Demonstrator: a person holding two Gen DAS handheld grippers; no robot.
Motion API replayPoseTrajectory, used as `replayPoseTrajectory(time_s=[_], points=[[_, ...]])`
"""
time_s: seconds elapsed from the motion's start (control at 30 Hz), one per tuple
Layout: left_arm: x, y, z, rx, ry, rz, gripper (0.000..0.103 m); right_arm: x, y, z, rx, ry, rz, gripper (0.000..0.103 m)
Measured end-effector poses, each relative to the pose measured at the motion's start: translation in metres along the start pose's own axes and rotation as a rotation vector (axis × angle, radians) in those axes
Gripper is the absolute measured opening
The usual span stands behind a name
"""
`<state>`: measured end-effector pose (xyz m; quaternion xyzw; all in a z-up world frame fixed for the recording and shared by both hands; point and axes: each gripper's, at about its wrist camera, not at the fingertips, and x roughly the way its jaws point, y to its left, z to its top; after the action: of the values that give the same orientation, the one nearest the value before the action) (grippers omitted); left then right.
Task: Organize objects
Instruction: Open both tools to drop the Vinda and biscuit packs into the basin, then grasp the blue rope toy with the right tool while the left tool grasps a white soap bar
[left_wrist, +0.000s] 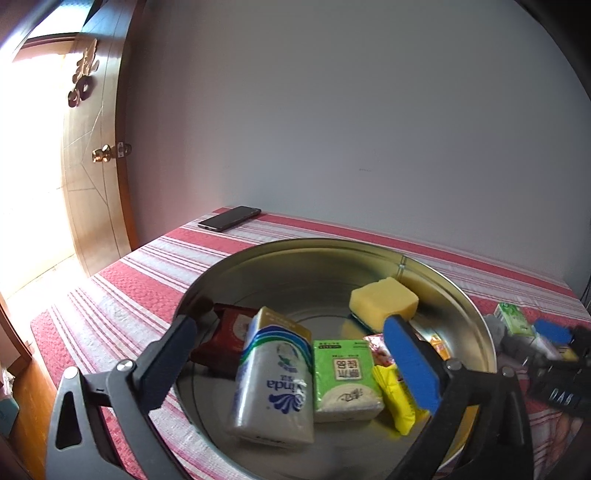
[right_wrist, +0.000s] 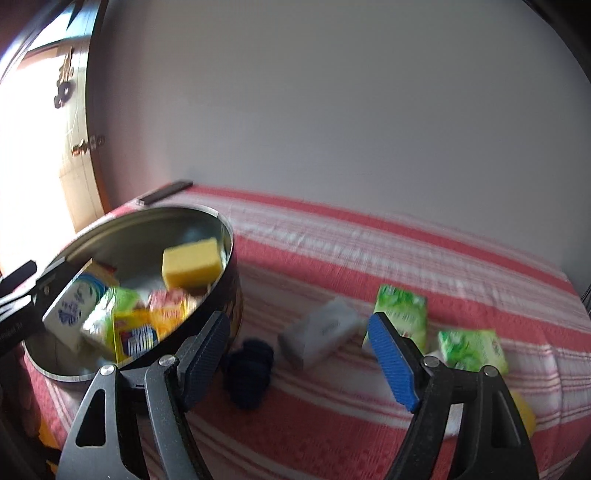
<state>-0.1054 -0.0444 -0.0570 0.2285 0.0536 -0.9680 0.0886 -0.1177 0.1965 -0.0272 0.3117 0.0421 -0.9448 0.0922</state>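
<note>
Both grippers' fingers (left_wrist: 413, 363) (right_wrist: 391, 360) are spread, holding nothing, over a round tin (left_wrist: 476, 314) holding one sponge (left_wrist: 384, 301), two tissue packs and partly hidden snack packets.

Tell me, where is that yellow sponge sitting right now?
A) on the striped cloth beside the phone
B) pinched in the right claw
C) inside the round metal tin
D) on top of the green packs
C: the yellow sponge lies inside the round metal tin, toward its far side, with the tissue packs nearer; both the left claw and the right claw stand open and hold nothing.
</note>
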Motion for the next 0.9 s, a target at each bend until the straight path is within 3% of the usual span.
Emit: replayPoseTrajectory(time_s=[0.23,0.33,0.4,0.43,0.53,0.9], points=[[-0.004,-0.004,0.0,0.002,-0.001,-0.011,0.103,0.023,0.002,-0.013,0.018,0.13,0.062,0.078],[-0.004,-0.007,-0.001,0.01,-0.002,-0.014,0.103,0.03,0.004,-0.013,0.014,0.159,0.093,0.064],[-0.005,-0.011,-0.001,0.017,0.0,-0.019,0.103,0.035,0.005,-0.015,0.01,0.188,0.112,0.047],[-0.006,-0.013,-0.001,0.022,0.0,-0.022,0.103,0.035,0.004,-0.015,0.016,0.19,0.126,0.032],[-0.009,-0.021,-0.001,0.044,-0.007,-0.03,0.103,0.024,-0.001,-0.016,0.031,0.144,0.147,0.031],[-0.022,-0.065,-0.002,0.132,-0.025,-0.073,0.103,-0.018,-0.024,-0.023,0.047,-0.01,0.094,0.031]])
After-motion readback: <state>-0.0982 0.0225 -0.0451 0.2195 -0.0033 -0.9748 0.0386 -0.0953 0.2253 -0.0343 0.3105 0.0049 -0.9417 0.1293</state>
